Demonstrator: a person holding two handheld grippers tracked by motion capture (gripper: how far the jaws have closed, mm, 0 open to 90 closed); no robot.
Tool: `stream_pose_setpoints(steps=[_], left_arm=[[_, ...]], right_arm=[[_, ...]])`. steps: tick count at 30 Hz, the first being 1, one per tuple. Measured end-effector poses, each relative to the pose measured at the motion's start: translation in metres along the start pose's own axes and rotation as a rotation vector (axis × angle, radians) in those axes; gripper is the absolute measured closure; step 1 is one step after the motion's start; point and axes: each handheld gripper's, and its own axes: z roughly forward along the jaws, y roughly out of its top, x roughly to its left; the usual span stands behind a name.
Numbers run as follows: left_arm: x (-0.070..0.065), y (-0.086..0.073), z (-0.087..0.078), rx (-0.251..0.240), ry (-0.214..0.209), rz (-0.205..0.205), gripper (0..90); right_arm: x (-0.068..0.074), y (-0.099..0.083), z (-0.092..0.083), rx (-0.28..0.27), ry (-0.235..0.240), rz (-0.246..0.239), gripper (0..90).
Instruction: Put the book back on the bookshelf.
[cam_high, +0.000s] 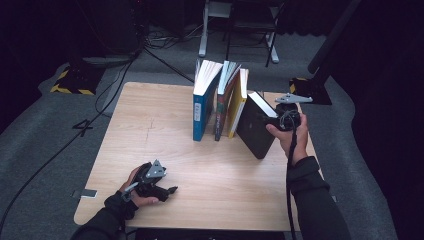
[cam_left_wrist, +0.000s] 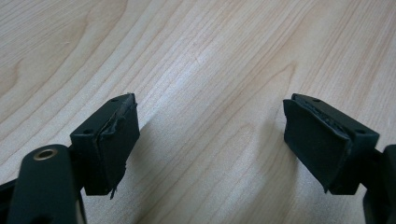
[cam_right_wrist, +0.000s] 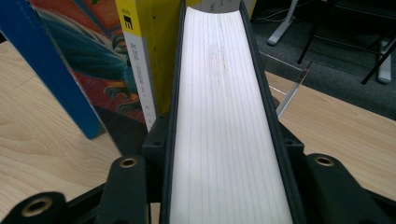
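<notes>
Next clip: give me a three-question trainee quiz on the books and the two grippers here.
1. True or false: the right gripper is clamped on the black book.
2. How many books stand on the table in all?
3. The left gripper is: A) holding the blue book, B) open over bare wood, C) shut on a cable.

Key
1. True; its jaws press both covers, page edges between them.
2. Four: blue, a multicoloured book, a yellow book, black.
3. B.

Table (cam_high: 165, 125) brightly lit from above, surroundings dark; soft shadows under jaws; book pages (cam_right_wrist: 224, 121) glare, slightly blurred.
</notes>
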Motion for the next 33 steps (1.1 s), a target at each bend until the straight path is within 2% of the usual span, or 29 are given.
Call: stream_pose_setpoints(steps=[6,10,15,20,25,30,33], left_arm=[[0.000,0.000,0.000,0.000,0.000,0.000,18.6],[0.000,0.000,0.000,0.000,0.001,0.001,18.6],[0.000,0.000,0.000,0.000,0.002,0.001,18.6],[-0.001,0.000,0.000,0.001,0.003,0.000,18.6],[-0.001,0.000,0.000,0.001,0.002,0.003,18.7],[-0.001,0.000,-0.001,0.003,0.001,0.003,18.7],[-0.001,-0.001,-0.001,0.001,0.001,0.003,18.8]], right_arm=[[0.000,0.010,0.005,0.015,-0.024,0.015,53.7],[-0.002,0.019,0.006,0.004,-0.044,0.048,53.7],[0.001,0.027,0.011,-0.015,-0.101,0.069,53.7],[0.004,0.036,0.021,-0.045,-0.175,0.117,53.7],[0.003,0.044,0.033,-0.048,-0.206,0.133,53.7],[-0.003,0.048,0.046,-0.059,-0.233,0.181,53.6],[-0.003,0.050,0.053,-0.055,-0.248,0.178,53.6]])
